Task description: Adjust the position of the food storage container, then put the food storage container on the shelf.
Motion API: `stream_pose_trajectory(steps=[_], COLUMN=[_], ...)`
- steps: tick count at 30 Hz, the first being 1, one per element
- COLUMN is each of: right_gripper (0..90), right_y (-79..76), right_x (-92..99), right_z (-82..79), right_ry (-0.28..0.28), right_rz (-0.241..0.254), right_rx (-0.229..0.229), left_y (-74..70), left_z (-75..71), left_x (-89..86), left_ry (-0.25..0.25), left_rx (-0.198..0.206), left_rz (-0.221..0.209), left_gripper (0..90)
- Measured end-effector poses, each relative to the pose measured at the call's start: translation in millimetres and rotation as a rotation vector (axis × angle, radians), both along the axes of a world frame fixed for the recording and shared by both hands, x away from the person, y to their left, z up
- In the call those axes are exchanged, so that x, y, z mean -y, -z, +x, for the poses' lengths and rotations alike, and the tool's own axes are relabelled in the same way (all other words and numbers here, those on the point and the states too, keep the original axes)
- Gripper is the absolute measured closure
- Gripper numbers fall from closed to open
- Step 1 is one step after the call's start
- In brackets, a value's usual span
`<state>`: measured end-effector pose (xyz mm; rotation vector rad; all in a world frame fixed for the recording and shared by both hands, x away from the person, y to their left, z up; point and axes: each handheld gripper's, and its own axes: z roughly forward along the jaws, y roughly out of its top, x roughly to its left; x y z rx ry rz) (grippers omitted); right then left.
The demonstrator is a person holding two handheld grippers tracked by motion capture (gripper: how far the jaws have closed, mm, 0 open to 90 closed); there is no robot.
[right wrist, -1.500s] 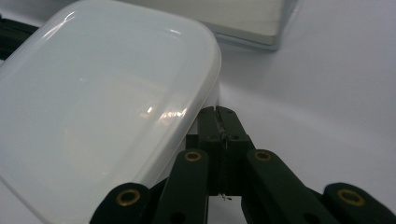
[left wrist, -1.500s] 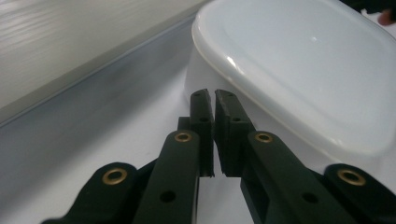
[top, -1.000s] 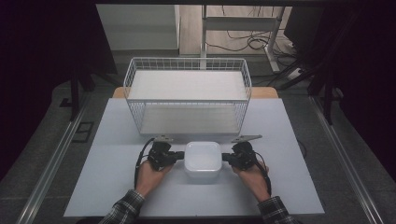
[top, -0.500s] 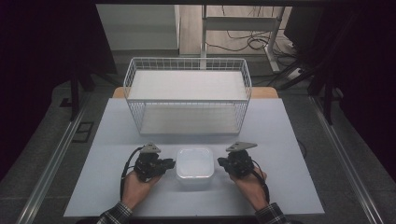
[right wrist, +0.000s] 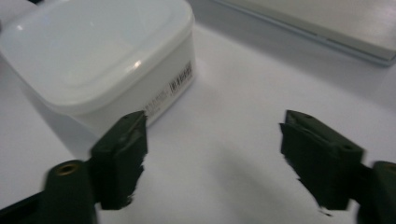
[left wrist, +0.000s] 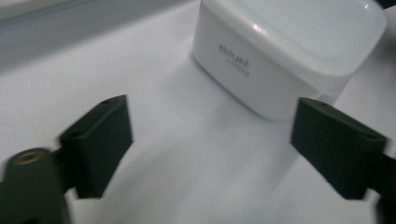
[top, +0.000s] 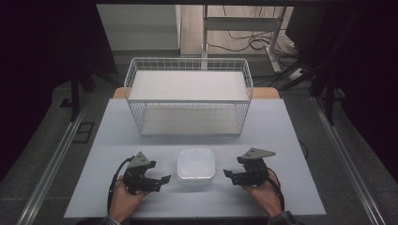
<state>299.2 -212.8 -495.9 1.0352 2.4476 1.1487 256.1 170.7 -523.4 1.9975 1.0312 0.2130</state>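
A white square lidded container point(top: 195, 165) rests on the white table top point(top: 281, 136) near the front edge. My left gripper point(top: 162, 180) sits just left of it, open and holding nothing. My right gripper point(top: 227, 175) sits just right of it, also open and holding nothing. Both point inward at the container with a small gap to it. In the left gripper view the container point(left wrist: 289, 51) with small printed text lies beyond the spread jaws of the gripper point(left wrist: 212, 142). In the right gripper view the container point(right wrist: 102, 56) shows a barcode label, just past the gripper point(right wrist: 212, 151).
A white wire basket point(top: 187, 117) stands at the back middle of the table, a short way behind the container. Bare table lies on both sides of it. Metal rails run along both table sides, and cables lie on the floor beyond.
A second ago both grippers pressed against the container's sides farther back. The container has come slightly toward the person, and both grippers have drawn away from it sideways.
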Motion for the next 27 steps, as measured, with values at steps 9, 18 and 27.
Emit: stream_pose_trajectory(steps=[9, 18, 27], right_gripper=[4.4, 2.7, 0.5], right_y=[2.7, -0.1, -16.4], right_x=[-2.1, -3.6, -18.9], right_z=[0.7, 3.8, 6.0], right_ry=[-0.013, -0.029, -0.030], right_rz=[-0.012, 0.015, 0.062], right_rx=[0.031, 0.045, 0.031], left_y=[5.4, -2.9, -16.8], left_z=[3.0, 4.9, 11.1], left_x=[-0.5, 3.1, 9.8], left_ry=[0.008, 0.033, 0.070], left_rx=[0.030, 0.029, 0.013], left_rz=[0.032, 0.020, -0.043], left_gripper=[3.6, 2.5, 2.1])
